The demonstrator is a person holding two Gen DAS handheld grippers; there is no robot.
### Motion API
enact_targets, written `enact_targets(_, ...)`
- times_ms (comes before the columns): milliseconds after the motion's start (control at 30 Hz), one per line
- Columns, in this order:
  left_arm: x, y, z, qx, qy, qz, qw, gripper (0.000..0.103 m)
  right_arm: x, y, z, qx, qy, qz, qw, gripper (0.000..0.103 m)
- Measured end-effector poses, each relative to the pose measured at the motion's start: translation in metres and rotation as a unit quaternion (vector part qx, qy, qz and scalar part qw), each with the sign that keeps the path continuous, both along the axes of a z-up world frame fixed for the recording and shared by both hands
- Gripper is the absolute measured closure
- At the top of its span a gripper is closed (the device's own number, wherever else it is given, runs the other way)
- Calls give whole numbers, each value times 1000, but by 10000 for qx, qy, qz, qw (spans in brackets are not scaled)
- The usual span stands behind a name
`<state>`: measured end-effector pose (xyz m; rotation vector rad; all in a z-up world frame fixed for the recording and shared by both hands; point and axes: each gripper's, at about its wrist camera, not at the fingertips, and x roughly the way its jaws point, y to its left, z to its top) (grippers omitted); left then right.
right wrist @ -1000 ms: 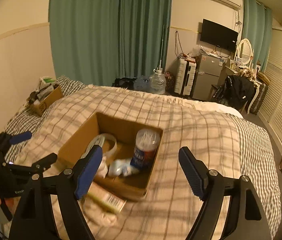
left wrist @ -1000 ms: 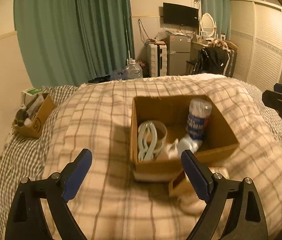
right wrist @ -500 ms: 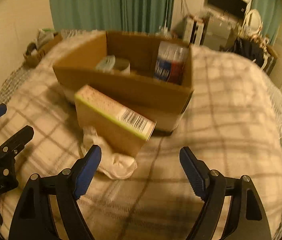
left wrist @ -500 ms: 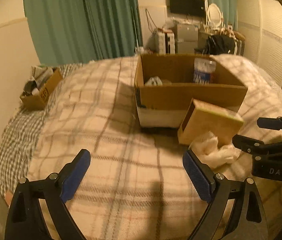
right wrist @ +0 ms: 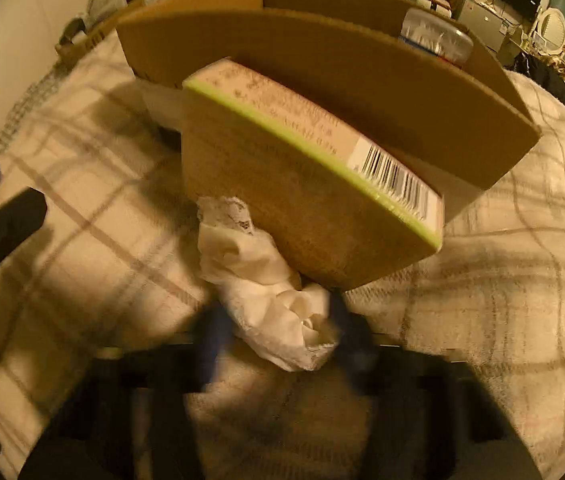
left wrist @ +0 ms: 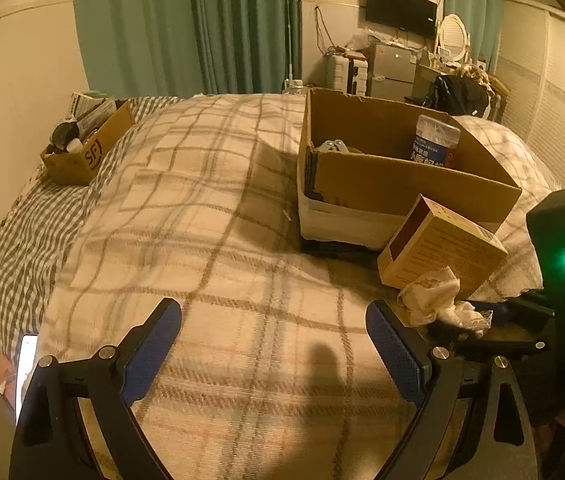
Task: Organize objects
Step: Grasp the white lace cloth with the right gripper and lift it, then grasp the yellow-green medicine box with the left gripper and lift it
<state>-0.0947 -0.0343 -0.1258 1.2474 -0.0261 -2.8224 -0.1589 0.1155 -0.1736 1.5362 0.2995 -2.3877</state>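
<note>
Though blurred, cloth between right tool fingers.

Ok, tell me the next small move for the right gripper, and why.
Probably close the right gripper on the white cloth. Its blurred blue fingers sit either side of the crumpled cloth, which lies on the blanket against the small carton outside the cardboard box. The left gripper is open over bare blanket, holding nothing.
</note>
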Motion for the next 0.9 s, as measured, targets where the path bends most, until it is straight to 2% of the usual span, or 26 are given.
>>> enact_targets(33,0,1,-1,-9,-23,-18,10000,7,3,1,3,-8,69,-1,10000,80)
enact_targets(100,-2,1,-2,-17,-65,-32,10000,7,12,3,15,3,278,-2,9996,85)
enact_targets(200,-5,4,-3,-66,-153,-82,9998,7,33,15,48,-131,759,-56,9970,86)
enact_targets(267,-9,11,-3,-162,-208,-173,9995,7,46,30,72,-298,1100,-231,9932,86)
enact_targets(367,-13,28,-1,-227,-179,-478,9984,7,52,59,92,-346,1403,-600,9877,86)
enact_targets(467,-22,44,-1,-275,-172,-824,9961,7,49,80,98,-264,1496,-927,9840,86)
enact_targets(567,-40,54,-2,-316,-206,-906,9952,7,48,103,95,-538,1375,-1128,9826,85)
enact_targets(700,-64,65,-14,-118,-455,-1040,9935,7,40,112,87,-637,1261,-1205,9826,85)
enact_targets(900,-77,93,-28,164,-568,-1766,9825,7,35,114,82,-784,1213,-1239,9817,83)
